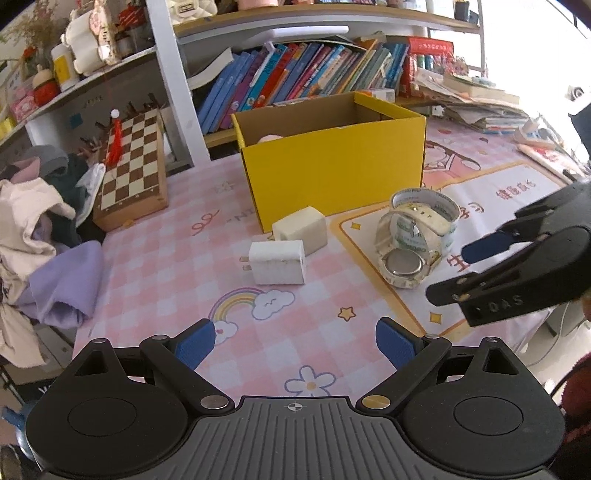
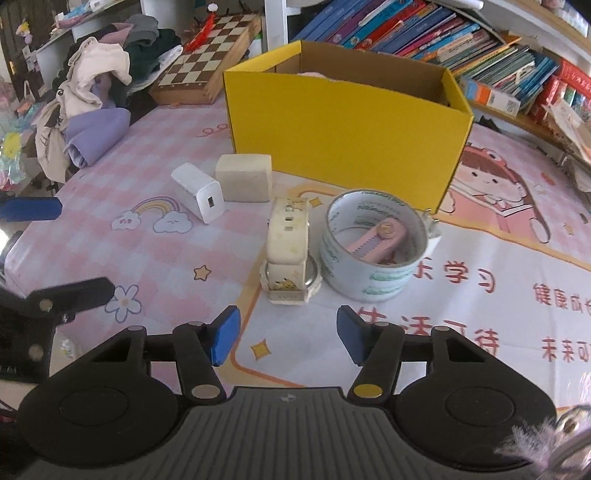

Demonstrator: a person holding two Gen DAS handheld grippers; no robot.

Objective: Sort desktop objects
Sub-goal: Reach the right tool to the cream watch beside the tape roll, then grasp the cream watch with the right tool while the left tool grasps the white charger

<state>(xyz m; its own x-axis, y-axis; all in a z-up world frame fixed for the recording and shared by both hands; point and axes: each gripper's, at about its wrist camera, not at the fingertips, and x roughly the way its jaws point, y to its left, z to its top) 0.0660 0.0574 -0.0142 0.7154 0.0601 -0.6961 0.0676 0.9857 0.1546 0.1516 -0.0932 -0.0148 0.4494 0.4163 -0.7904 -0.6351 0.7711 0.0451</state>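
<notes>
An open yellow cardboard box (image 1: pixel 332 162) (image 2: pixel 343 129) stands on the pink checked mat. In front of it lie a white charger plug (image 1: pixel 277 262) (image 2: pixel 199 192) and a cream block (image 1: pixel 301 230) (image 2: pixel 243 177). To their right, a cream wristwatch (image 1: pixel 404 264) (image 2: pixel 288 254) rests against a tape roll (image 1: pixel 424 206) (image 2: pixel 373 254), and a pink cutter (image 2: pixel 380 240) lies inside the roll. My left gripper (image 1: pixel 295 343) (image 2: pixel 55 251) is open over the mat, short of the charger. My right gripper (image 2: pixel 288 338) (image 1: pixel 465 269) is open with nothing between its pads, the watch just ahead.
A folded chessboard (image 1: pixel 133 166) (image 2: pixel 207 74) leans at the back left beside a heap of clothes (image 1: pixel 40 236) (image 2: pixel 92 103). Shelves of books (image 1: pixel 303 74) (image 2: pixel 424 33) run behind the box. Loose papers (image 1: pixel 476 103) pile up at the back right.
</notes>
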